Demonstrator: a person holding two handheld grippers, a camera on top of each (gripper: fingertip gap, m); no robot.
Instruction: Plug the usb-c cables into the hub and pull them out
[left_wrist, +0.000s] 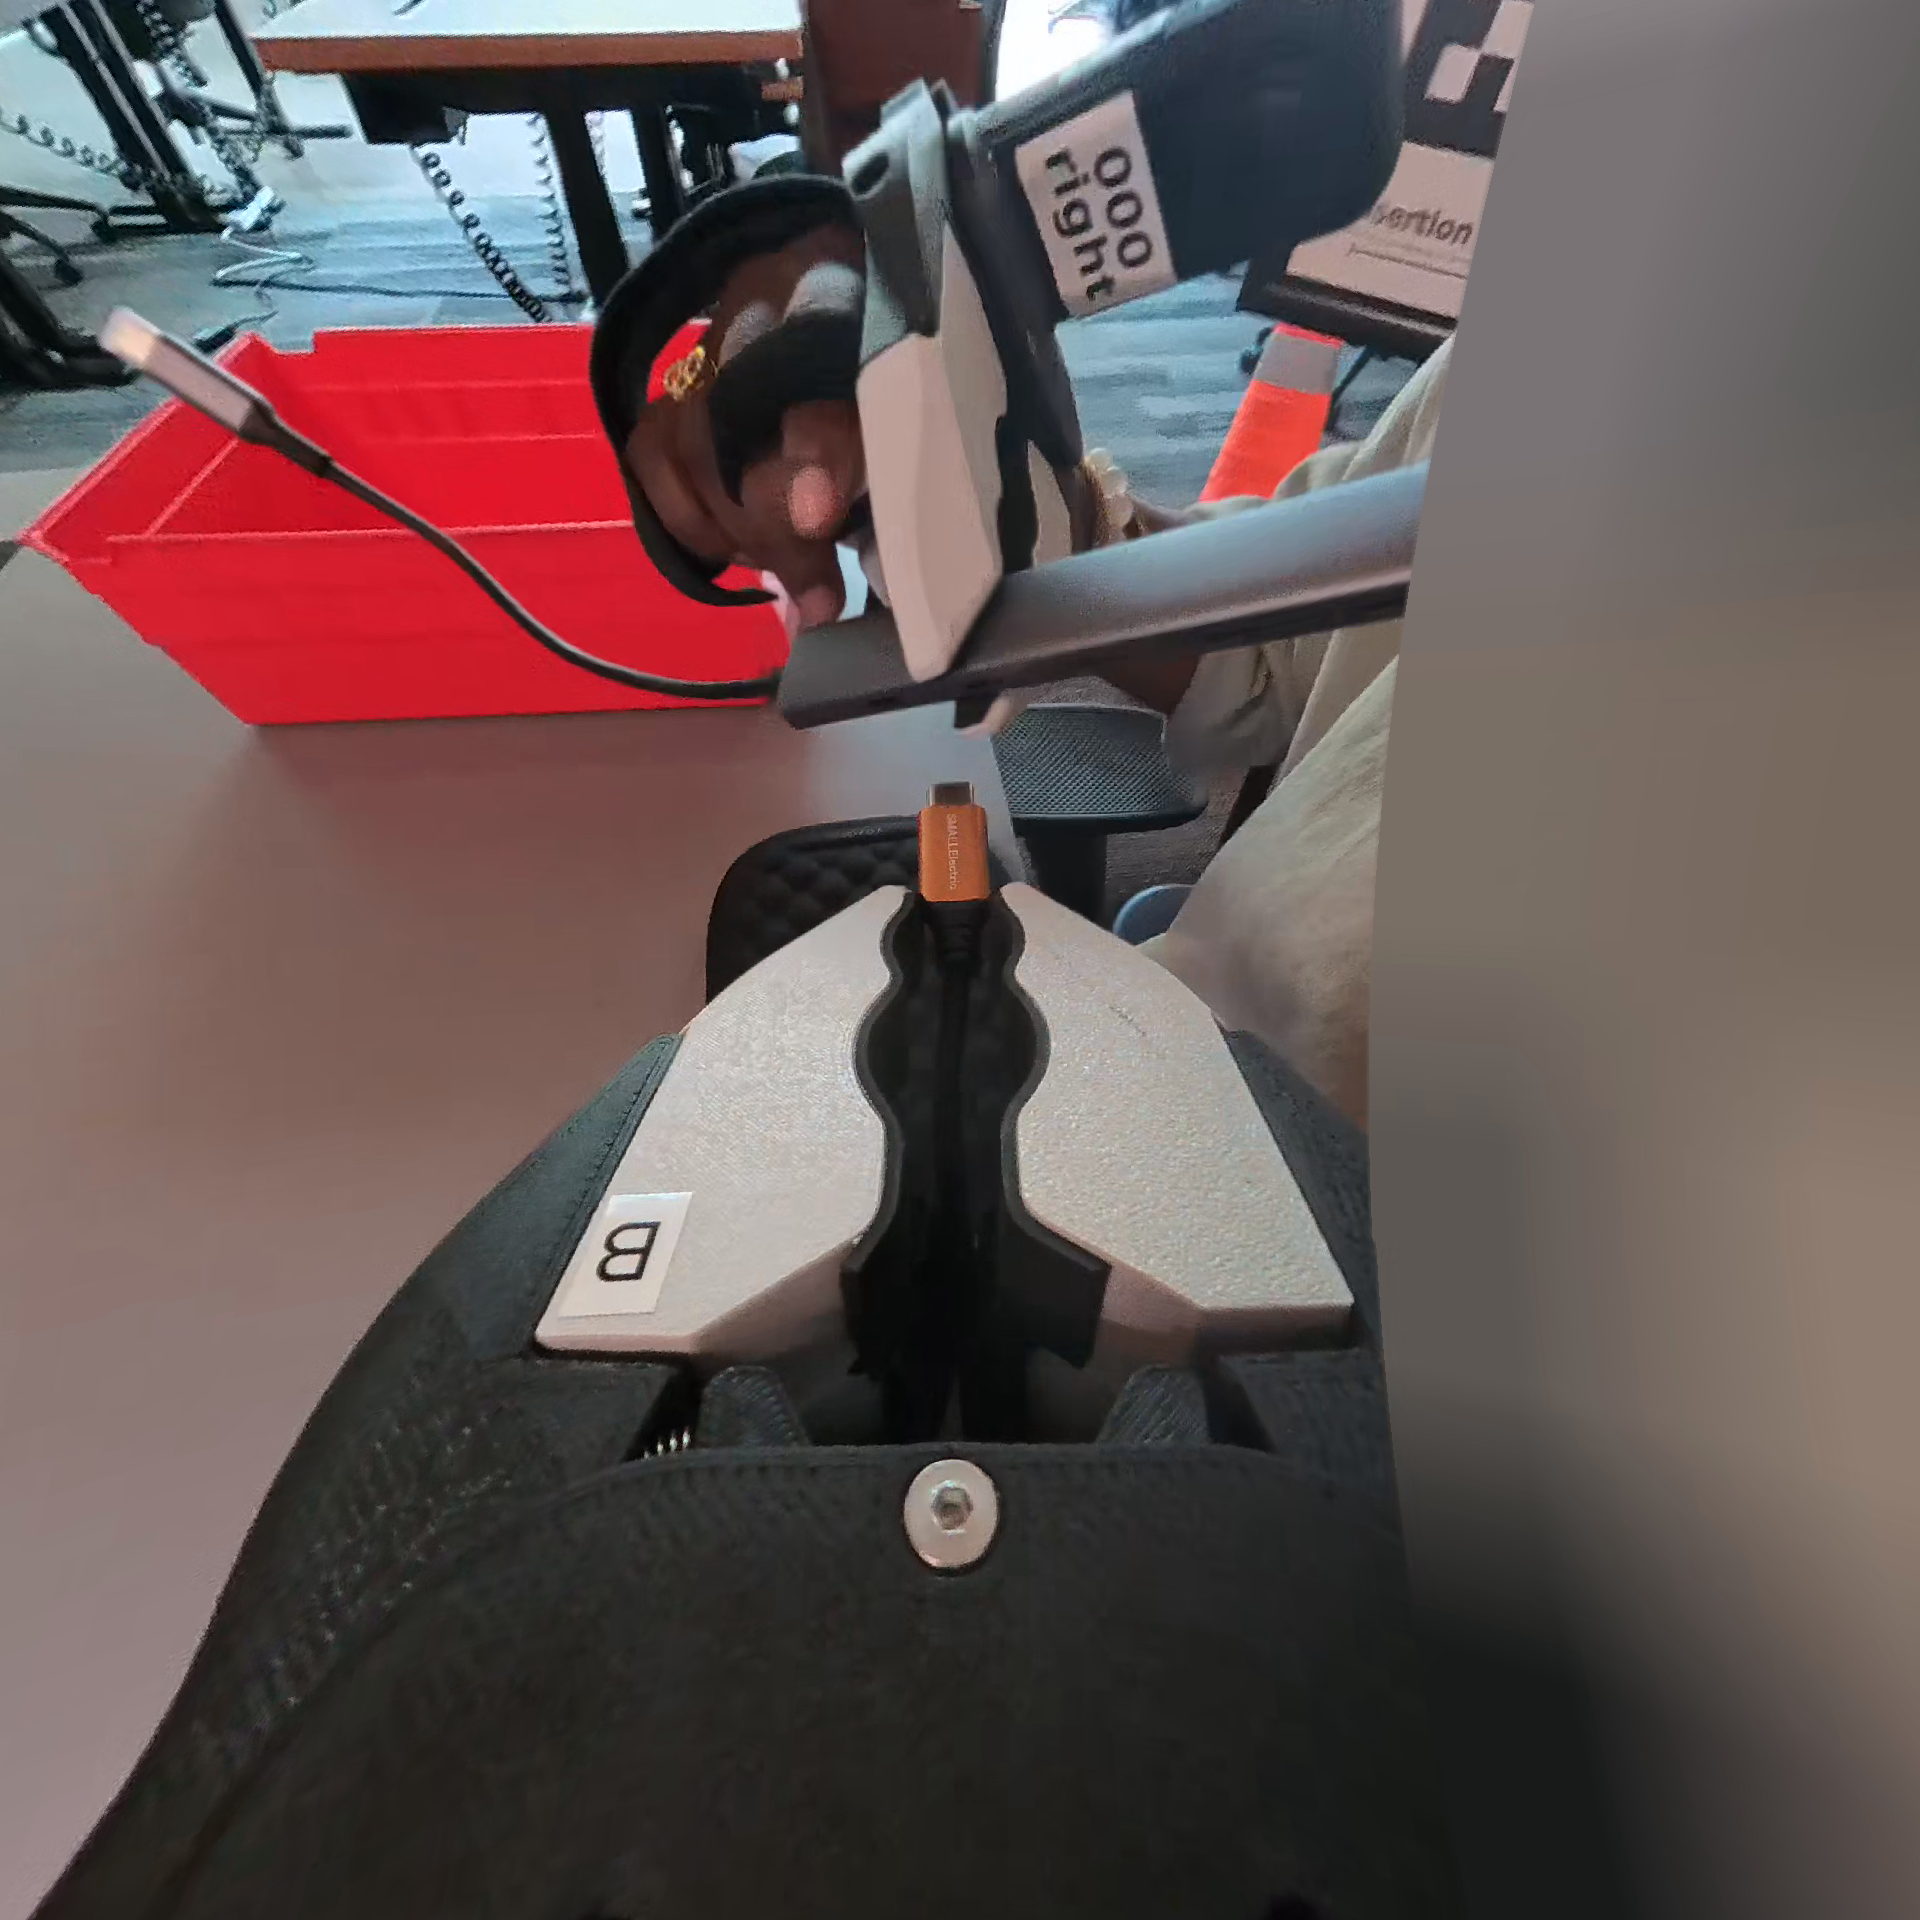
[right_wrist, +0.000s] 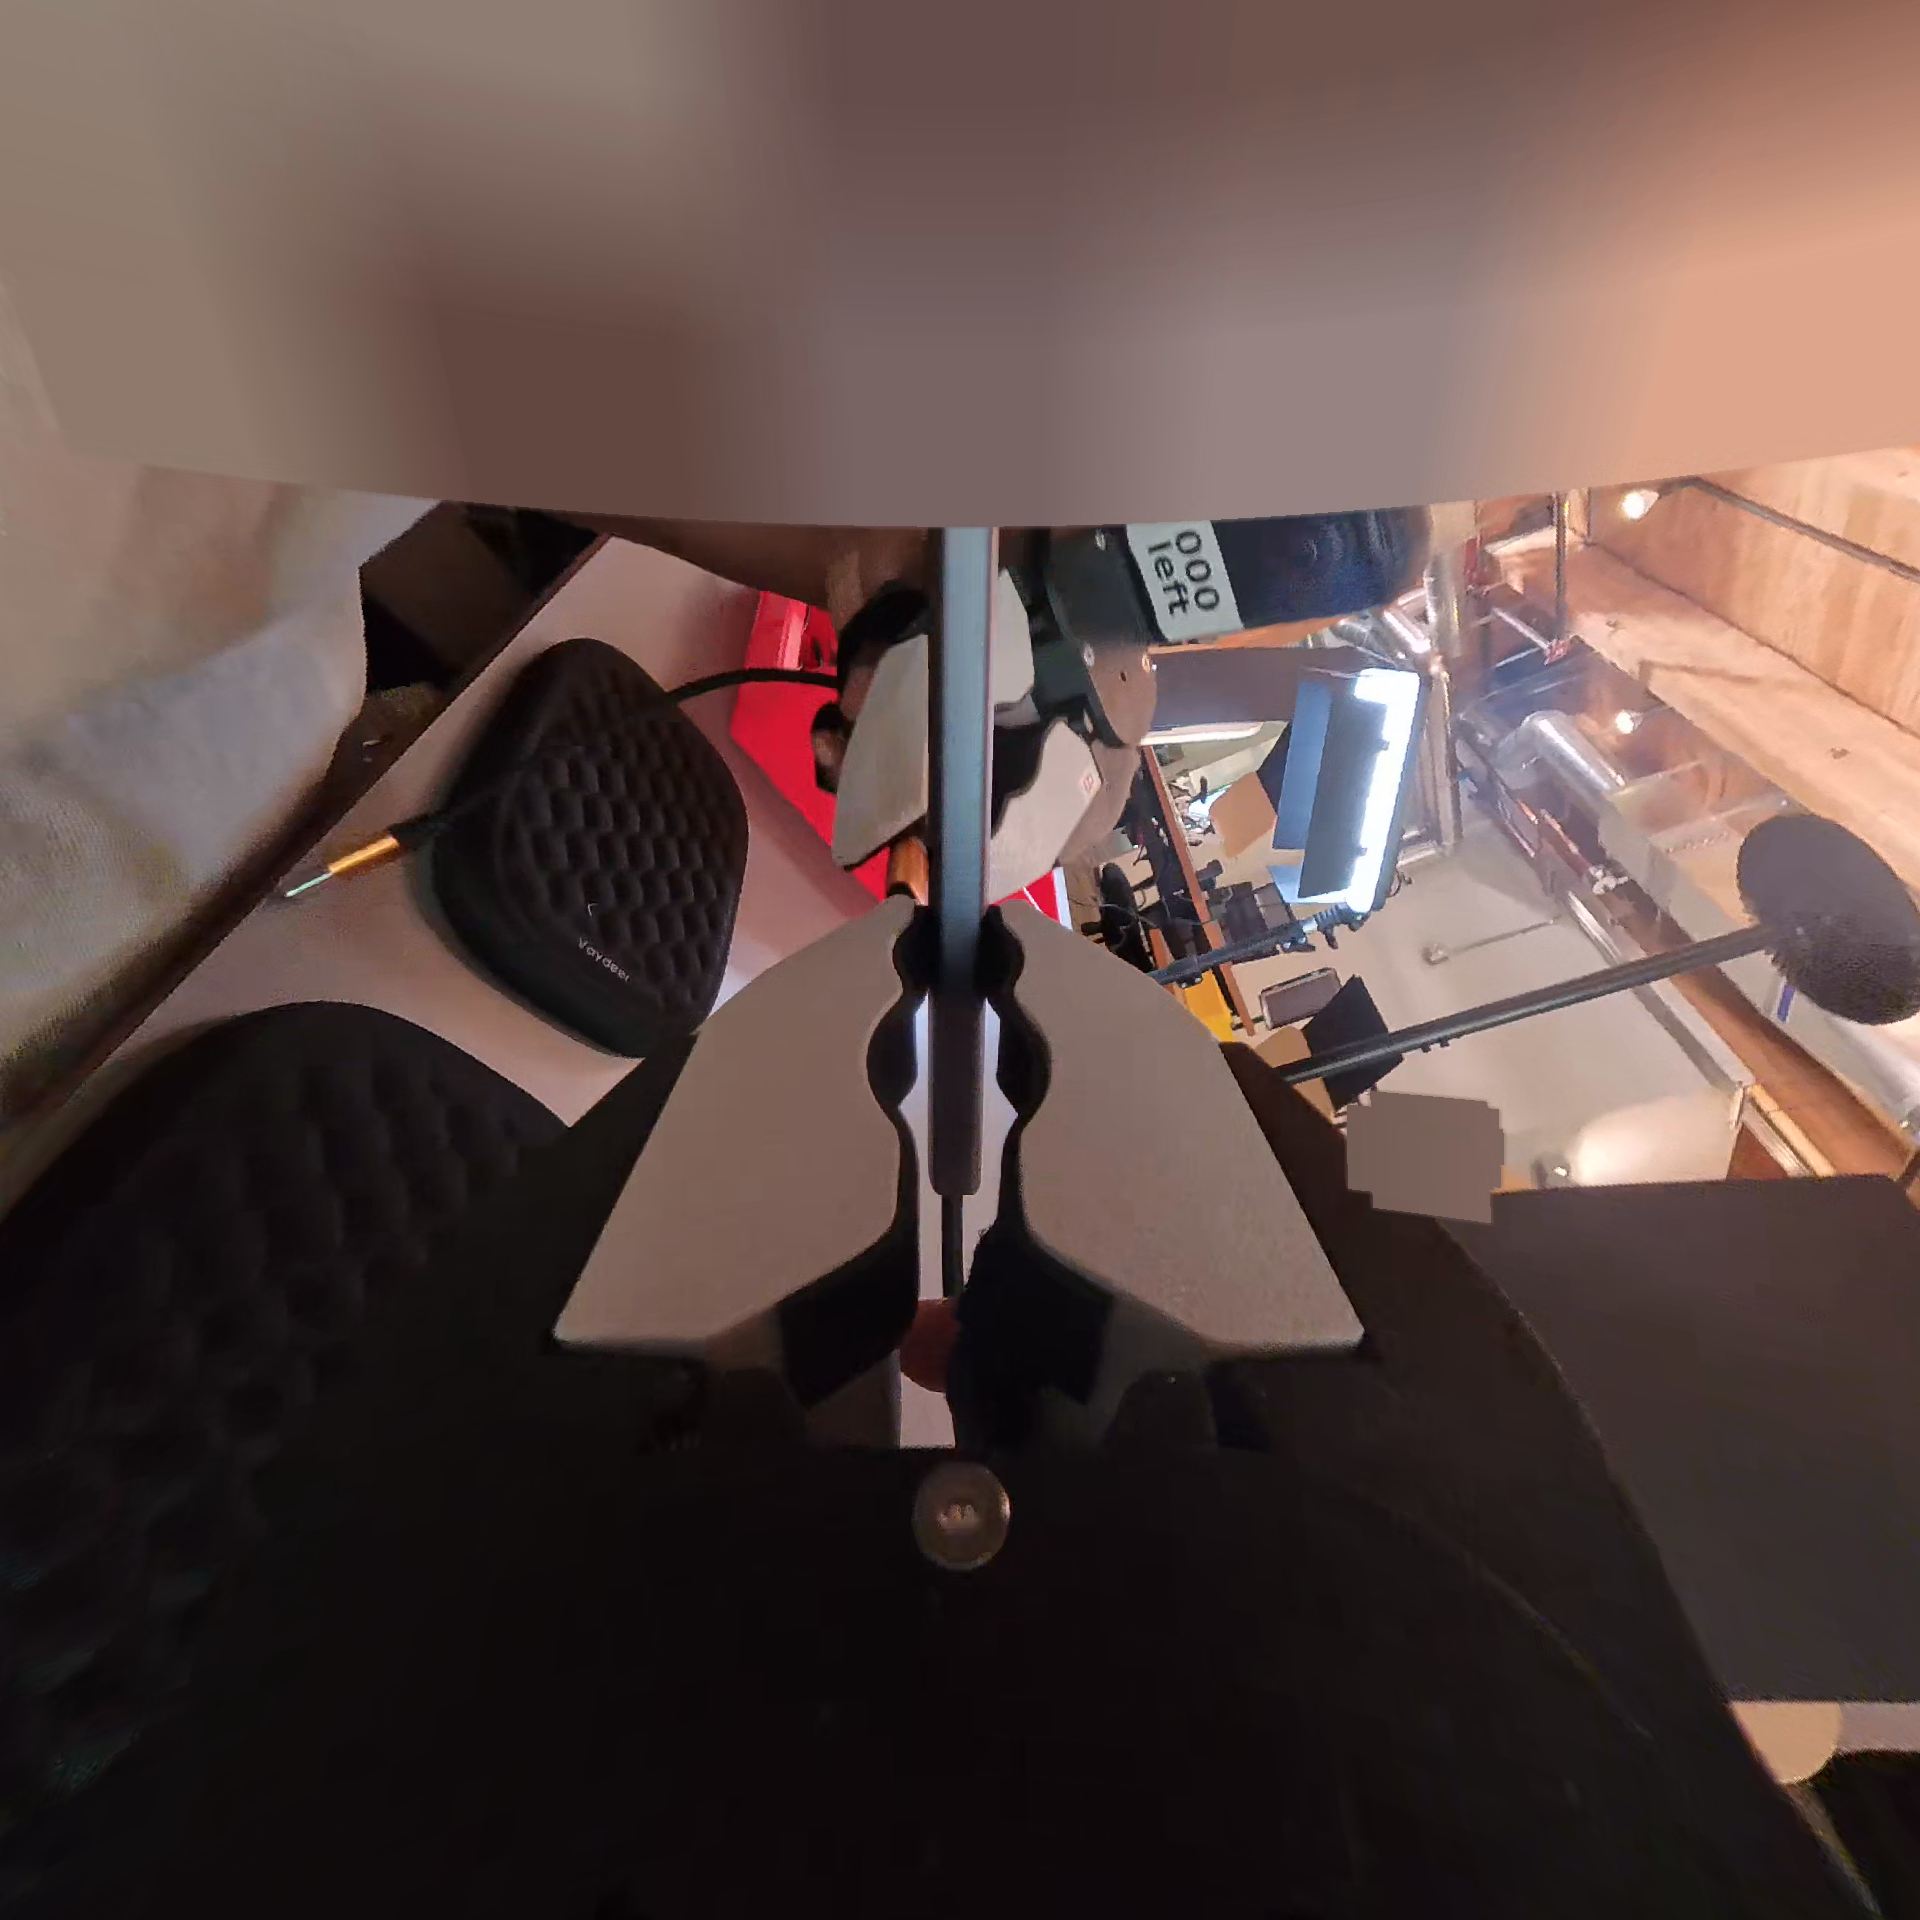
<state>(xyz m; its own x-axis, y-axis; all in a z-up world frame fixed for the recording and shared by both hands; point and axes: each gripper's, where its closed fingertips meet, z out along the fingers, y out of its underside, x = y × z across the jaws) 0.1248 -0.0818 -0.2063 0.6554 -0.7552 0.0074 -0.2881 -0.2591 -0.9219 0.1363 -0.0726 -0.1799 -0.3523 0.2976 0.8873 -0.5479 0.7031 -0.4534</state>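
My left gripper is shut on an orange usb-c plug with a black braided cable; its metal tip points up at the hub a short way off. The grey hub is held in the air by my right gripper, tilted, its narrow port edge facing the plug. In the right wrist view my right gripper is shut on the hub, seen edge-on. The hub's own lead ends in a grey plug that hangs free at the left. A second orange plug lies on the table.
A red bin stands on the table behind the hub. A black quilted case lies on the table next to the loose plug; it shows behind my left fingers. A chair armrest and a person's trouser leg are at the right. Left and right tips are no more than a few centimetres apart.
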